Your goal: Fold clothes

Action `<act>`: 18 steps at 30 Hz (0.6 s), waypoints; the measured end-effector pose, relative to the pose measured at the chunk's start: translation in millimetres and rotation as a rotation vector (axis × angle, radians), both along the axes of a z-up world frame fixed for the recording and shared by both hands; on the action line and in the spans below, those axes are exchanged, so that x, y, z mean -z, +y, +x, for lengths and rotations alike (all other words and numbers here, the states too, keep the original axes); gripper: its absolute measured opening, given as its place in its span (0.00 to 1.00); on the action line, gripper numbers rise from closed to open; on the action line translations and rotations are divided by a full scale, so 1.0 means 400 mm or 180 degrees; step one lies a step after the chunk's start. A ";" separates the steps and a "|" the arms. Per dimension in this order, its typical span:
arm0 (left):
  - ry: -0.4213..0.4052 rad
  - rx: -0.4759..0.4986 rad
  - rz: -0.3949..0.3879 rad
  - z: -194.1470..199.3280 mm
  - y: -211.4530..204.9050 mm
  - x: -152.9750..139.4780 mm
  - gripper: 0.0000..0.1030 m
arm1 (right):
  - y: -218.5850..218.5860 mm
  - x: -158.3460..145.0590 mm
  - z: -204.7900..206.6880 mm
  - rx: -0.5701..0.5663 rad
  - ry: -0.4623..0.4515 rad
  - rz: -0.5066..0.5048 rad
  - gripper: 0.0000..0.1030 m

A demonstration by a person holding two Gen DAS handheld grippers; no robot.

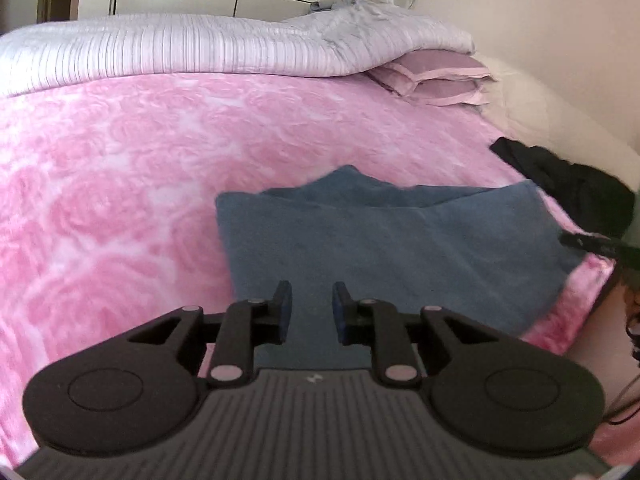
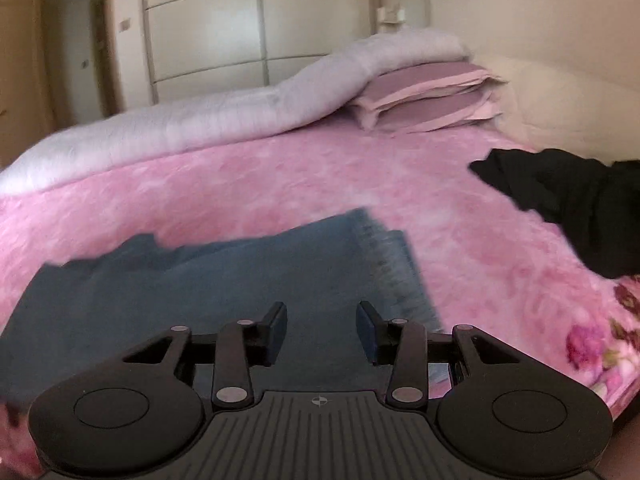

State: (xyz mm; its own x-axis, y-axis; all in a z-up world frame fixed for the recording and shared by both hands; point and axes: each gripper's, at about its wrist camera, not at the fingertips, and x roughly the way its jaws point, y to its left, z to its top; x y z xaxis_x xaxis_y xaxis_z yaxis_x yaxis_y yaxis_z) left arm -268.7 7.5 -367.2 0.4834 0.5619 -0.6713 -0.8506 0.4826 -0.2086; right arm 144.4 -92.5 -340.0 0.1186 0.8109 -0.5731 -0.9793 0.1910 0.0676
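Note:
A blue garment (image 1: 384,240) lies folded flat on the pink blanket (image 1: 120,184), near the bed's front right corner. In the right wrist view its ribbed hem (image 2: 388,268) runs along the right side of the blue garment (image 2: 200,300). My left gripper (image 1: 312,304) hovers over the near edge of the garment, its jaws a little apart with nothing between them. Over the garment's right part my right gripper (image 2: 322,322) is open wider and holds nothing. Its black tip (image 1: 588,242) shows at the right edge of the left wrist view.
A black garment (image 2: 580,208) lies crumpled at the bed's right side, beyond the blue one. A pale rolled duvet (image 1: 180,48) and mauve pillows (image 1: 436,80) lie along the far side. Pale wardrobe doors (image 2: 256,32) stand behind the bed.

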 end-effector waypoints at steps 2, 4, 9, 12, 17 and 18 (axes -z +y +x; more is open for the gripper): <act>0.0069 -0.0011 0.0003 0.004 0.031 0.012 0.17 | -0.006 0.045 0.024 0.0008 -0.0101 -0.0082 0.35; 0.0170 -0.0092 -0.0114 0.006 0.047 0.046 0.14 | -0.004 0.059 0.024 -0.0015 -0.0234 -0.0146 0.24; -0.0034 -0.0202 -0.0033 -0.015 0.076 -0.005 0.13 | 0.026 -0.002 0.031 0.0057 -0.0140 -0.0102 0.25; -0.0080 -0.0156 0.0085 -0.002 0.143 -0.033 0.14 | 0.077 -0.048 0.048 -0.0061 0.0041 0.0200 0.25; 0.0113 -0.0016 0.0239 0.068 0.250 0.001 0.14 | 0.240 -0.006 0.035 -0.0212 -0.0441 0.0038 0.25; 0.0186 -0.0029 0.0245 0.073 0.265 0.026 0.14 | 0.262 0.008 0.034 -0.0201 -0.0507 -0.0005 0.25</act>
